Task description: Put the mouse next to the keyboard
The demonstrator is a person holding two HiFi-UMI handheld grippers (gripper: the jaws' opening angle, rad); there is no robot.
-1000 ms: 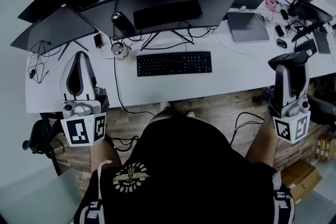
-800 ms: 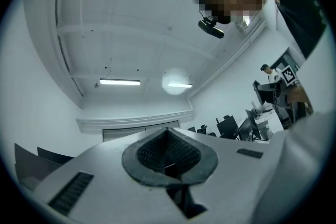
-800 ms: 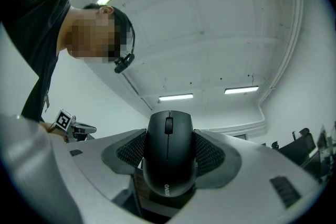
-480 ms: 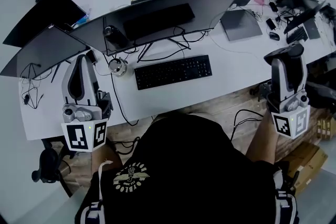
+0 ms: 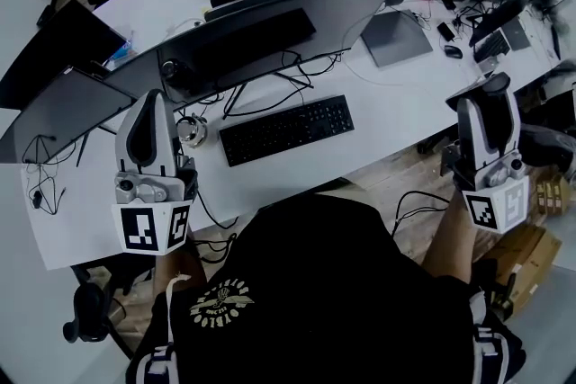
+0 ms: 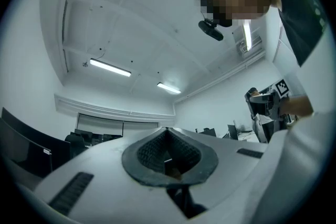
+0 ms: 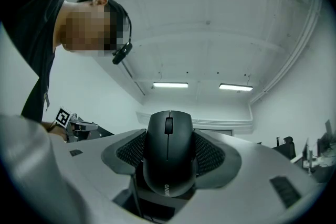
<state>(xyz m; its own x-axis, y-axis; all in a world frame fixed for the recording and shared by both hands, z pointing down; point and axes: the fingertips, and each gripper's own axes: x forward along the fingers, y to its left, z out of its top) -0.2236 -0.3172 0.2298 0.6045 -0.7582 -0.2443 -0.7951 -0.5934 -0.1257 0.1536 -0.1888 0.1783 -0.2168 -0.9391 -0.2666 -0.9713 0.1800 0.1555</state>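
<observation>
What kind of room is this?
Most likely an office or computer lab. A long white desk carries a wide curved monitor, a black keyboard and more screens, with tangled cables between them. Strip lights run along the ceiling.

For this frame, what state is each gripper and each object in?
left gripper: shut, empty, pointing upward.
right gripper: shut on the mouse, pointing upward.
mouse: clamped between the jaws, off the desk.
keyboard: lying flat on the desk, nothing touching it.
laptop: lid closed.
</observation>
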